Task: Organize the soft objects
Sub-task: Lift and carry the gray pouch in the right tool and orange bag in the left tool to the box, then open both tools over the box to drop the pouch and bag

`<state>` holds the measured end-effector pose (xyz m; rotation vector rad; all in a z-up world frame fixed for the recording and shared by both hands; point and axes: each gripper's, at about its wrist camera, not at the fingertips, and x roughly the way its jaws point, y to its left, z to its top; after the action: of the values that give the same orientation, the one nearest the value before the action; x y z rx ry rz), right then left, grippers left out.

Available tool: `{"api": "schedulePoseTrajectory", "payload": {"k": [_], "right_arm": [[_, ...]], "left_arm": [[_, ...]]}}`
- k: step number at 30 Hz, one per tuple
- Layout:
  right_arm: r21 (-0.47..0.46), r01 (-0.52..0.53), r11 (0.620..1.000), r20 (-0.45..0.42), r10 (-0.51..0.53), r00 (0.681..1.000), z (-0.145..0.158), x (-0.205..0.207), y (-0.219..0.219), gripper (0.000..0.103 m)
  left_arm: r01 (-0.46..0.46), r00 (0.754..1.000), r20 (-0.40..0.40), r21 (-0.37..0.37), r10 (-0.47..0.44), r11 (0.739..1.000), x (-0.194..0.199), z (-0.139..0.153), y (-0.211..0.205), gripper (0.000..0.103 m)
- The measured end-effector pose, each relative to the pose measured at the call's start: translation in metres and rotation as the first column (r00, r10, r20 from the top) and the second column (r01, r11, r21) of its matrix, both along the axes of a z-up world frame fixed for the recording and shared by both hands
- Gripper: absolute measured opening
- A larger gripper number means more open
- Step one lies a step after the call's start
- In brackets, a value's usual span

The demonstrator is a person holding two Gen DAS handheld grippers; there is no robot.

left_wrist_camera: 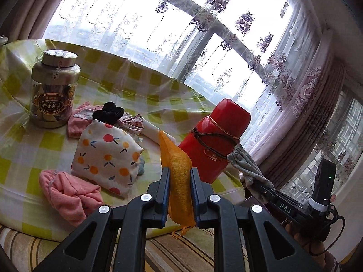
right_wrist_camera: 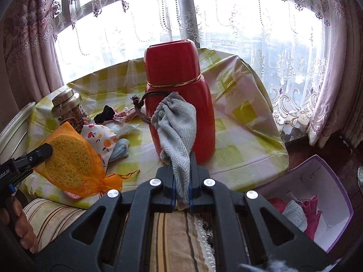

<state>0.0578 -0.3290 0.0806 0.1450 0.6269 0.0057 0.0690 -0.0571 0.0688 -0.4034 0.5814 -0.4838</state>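
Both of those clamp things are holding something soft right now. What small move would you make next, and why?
Probably swing the right gripper rightward toward the open box and drop its grey drawstring pouch there. Its fingers are shut on the pouch, and the box already holds soft cloths, while the left gripper holds the orange mesh bag farther from it.

Checked-cloth table [left_wrist_camera: 140, 86], jar [left_wrist_camera: 54, 88], red flask [left_wrist_camera: 215, 136], fruit-print pouch [left_wrist_camera: 106, 156], pink cloths [left_wrist_camera: 68, 195], black scrunchie [left_wrist_camera: 109, 112]

We are seeing a red flask [right_wrist_camera: 179, 95], an orange mesh pouch [left_wrist_camera: 179, 176], a grey herringbone bag [right_wrist_camera: 177, 131] and a yellow-checked tablecloth [right_wrist_camera: 238, 140].
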Motion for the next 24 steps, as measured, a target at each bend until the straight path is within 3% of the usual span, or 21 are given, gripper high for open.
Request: {"api": "schedulePoseTrajectory", "payload": {"k": [10,24], "right_arm": [[0.006,0.109,0.994,-0.013,-0.109,0.994,-0.002,-0.041,-0.073,0.010],[-0.007,0.264,0.965,0.018,-0.263,0.965,0.009,-0.076,-0.150,0.014]], "left_arm": [[0.171,0.985,-0.032,-0.032,-0.172,0.985,-0.005,0.006,-0.071,0.017],[0.411,0.910,-0.058,-0.003,-0.410,0.912,-0.025,0.009,-0.189,0.017]]}}
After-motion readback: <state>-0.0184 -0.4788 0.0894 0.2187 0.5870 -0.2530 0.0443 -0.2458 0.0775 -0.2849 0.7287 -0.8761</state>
